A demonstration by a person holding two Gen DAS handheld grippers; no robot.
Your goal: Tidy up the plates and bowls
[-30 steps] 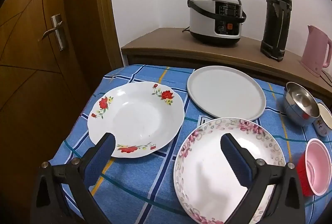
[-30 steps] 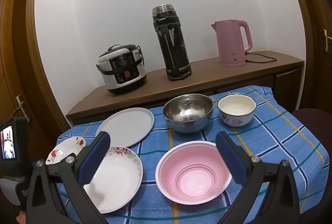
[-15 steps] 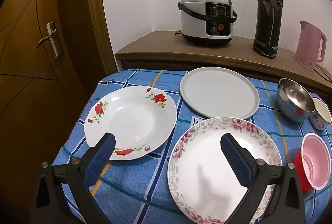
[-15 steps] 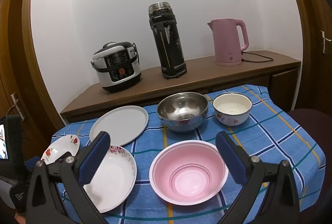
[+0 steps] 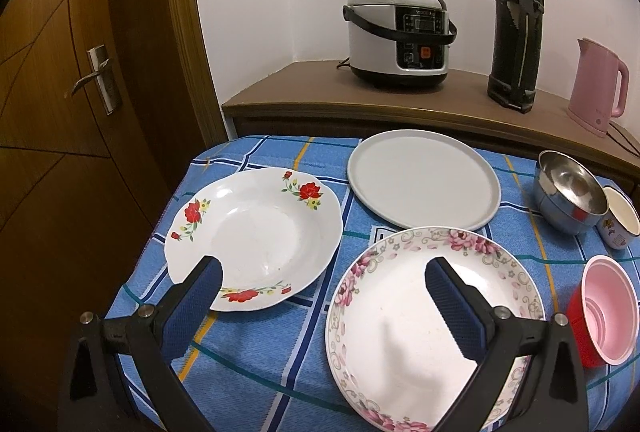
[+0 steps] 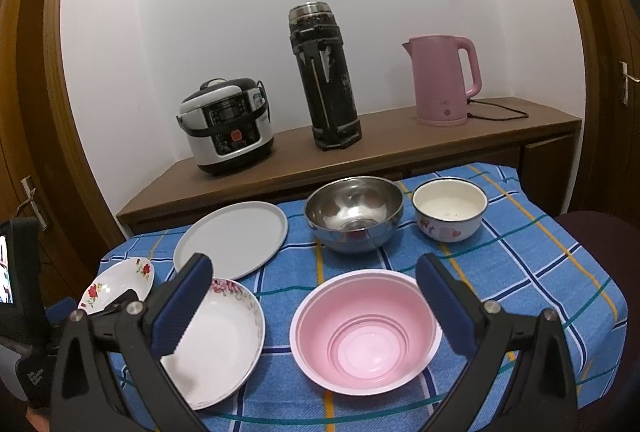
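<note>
Left wrist view: the left gripper [image 5: 322, 282] hangs above the near edge of the table [image 5: 256, 360], its blue-padded fingers [image 5: 200, 296] spread wide and holding nothing. Under its left finger lies the red-flower plate [image 5: 256, 232]; under its right finger lies the pink-flower plate [image 5: 400, 332]. The two plates sit just beside each other, and whether their rims touch is hard to tell from here. Farther back is a plain grey plate [image 5: 424, 178]. At the right edge stand a steel bowl [image 5: 568, 190], a small white bowl [image 5: 620, 222] just beside it, and nearer, a pink bowl [image 5: 604, 310].

Right wrist view: the right gripper [image 6: 314, 282] is also spread open and empty, hovering over the pink bowl [image 6: 366, 328], which sits upright on the blue checked cloth. The steel bowl [image 6: 354, 212] and white bowl [image 6: 450, 210] stand behind it, side by side. A rice cooker [image 6: 228, 126], black flask [image 6: 326, 78] and pink kettle [image 6: 444, 80] stand on the far shelf [image 6: 400, 148].
</note>
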